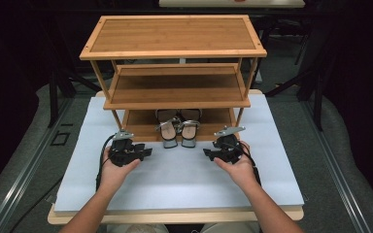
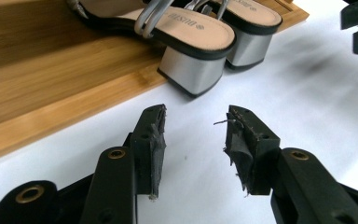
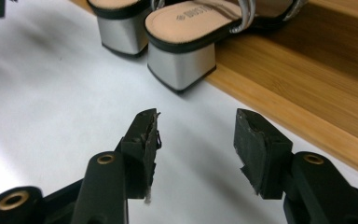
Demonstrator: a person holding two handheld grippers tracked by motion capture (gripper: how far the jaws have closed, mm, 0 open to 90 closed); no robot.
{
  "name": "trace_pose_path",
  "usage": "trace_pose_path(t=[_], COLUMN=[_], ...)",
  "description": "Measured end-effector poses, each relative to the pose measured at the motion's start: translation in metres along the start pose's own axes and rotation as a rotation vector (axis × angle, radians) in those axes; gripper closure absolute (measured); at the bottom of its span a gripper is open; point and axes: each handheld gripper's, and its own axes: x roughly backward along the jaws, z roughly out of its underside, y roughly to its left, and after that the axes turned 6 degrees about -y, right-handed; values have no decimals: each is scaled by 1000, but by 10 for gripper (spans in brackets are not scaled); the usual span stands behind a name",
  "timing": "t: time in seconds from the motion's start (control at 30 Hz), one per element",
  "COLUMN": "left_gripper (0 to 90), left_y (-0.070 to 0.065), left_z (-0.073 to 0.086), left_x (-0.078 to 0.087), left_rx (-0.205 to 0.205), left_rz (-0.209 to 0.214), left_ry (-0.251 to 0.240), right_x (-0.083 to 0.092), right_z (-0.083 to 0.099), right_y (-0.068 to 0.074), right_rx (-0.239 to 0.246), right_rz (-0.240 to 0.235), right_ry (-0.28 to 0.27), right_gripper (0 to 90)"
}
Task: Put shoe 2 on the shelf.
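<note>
A pair of silver block-heeled sandals, the left one (image 1: 169, 132) and the right one (image 1: 190, 131), rests on the bottom shelf (image 1: 138, 130) of a bamboo rack, heels poking out over the white table top. My left gripper (image 1: 148, 152) is held just left of the heels, open and empty. Its jaws (image 2: 196, 119) point at the nearer silver heel (image 2: 191, 70), a short gap away. My right gripper (image 1: 207, 153) mirrors it to the right of the pair, also open with nothing between the pads (image 3: 196, 119), facing a silver heel (image 3: 182, 65).
The rack's middle shelf (image 1: 177, 90) and top shelf (image 1: 175, 35) overhang the sandals. A white mat (image 1: 179, 179) covers the table in front, with bare room between and behind my hands. The table's wooden front edge (image 1: 175, 216) runs near the person's forearms.
</note>
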Motion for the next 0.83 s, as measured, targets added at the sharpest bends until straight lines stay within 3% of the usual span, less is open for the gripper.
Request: trace_pose_path(t=[0.13, 0.23, 0.3, 0.57, 0.63, 0.73, 0.77, 0.8, 0.83], left_gripper=[561, 559, 554, 540, 539, 535, 521, 511, 494], left_y=[1, 2, 3, 10, 13, 15, 16, 16, 16], left_z=[12, 19, 26, 47, 52, 55, 56, 56, 56], left_x=[13, 18, 22, 31, 34, 35, 35, 35, 35], left_rx=[12, 21, 19, -2, 23, 41, 48, 48, 51], left_rz=[2, -1, -7, -39, -41, -40, -42, -42, -41], left_ry=[-16, -14, -8, 22, 12, 1, -7, -7, -19], right_x=[12, 16, 23, 33, 33, 33, 33, 33, 31], right_z=[11, 17, 28, 51, 61, 66, 71, 71, 76], right_y=[2, 1, 1, -3, -4, -5, -4, -4, -6], right_rx=[10, -3, -13, -48, -82, -89, -97, -97, -110], right_rz=[9, -15, 13, 48, 40, 40, 79, 79, 0], right_ry=[0, -9, -14, -14, -26, -31, -31, -31, -57], right_gripper=[490, 490, 489, 489, 489, 489, 487, 487, 482])
